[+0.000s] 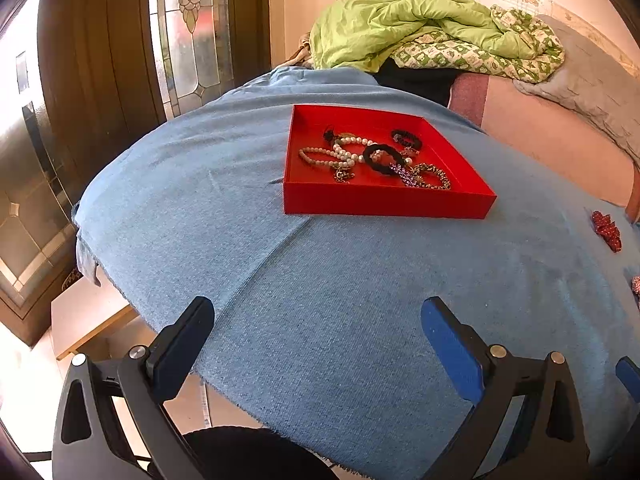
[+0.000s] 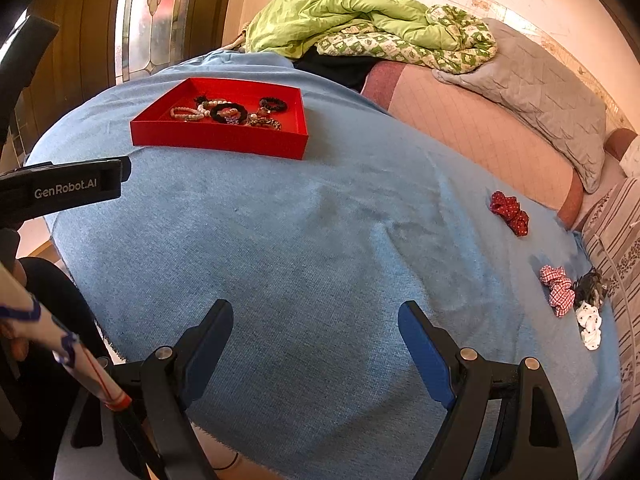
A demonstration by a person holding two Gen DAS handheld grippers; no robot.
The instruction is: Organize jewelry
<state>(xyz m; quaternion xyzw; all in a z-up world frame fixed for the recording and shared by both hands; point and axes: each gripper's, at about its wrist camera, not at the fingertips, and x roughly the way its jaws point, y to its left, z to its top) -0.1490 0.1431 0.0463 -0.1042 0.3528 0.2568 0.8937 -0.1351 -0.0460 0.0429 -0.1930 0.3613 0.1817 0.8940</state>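
A red tray point(image 1: 384, 202) point(image 2: 216, 142) sits on the blue cloth point(image 1: 340, 304) point(image 2: 304, 240) and holds a pearl necklace point(image 1: 332, 156), a black hair tie point(image 1: 382, 159) point(image 2: 229, 113), chain bracelets point(image 1: 430, 176) and a dark bracelet point(image 2: 273, 104). Away to the right on the cloth lie a dark red scrunchie point(image 2: 510, 213) point(image 1: 607, 230), a red checked scrunchie point(image 2: 557, 290), a black one point(image 2: 590, 286) and a white one point(image 2: 589, 326). My left gripper point(image 1: 318, 336) is open over bare cloth, well short of the tray. My right gripper point(image 2: 316, 338) is open too, nothing between its fingers.
A bed with a green quilt point(image 2: 352, 20) and a grey pillow point(image 2: 536, 92) runs behind the cloth. A wooden door with patterned glass point(image 1: 192, 28) stands at the left. The left gripper's body point(image 2: 64, 190) shows at the left of the right wrist view. A striped cloth point(image 2: 616, 264) borders the right.
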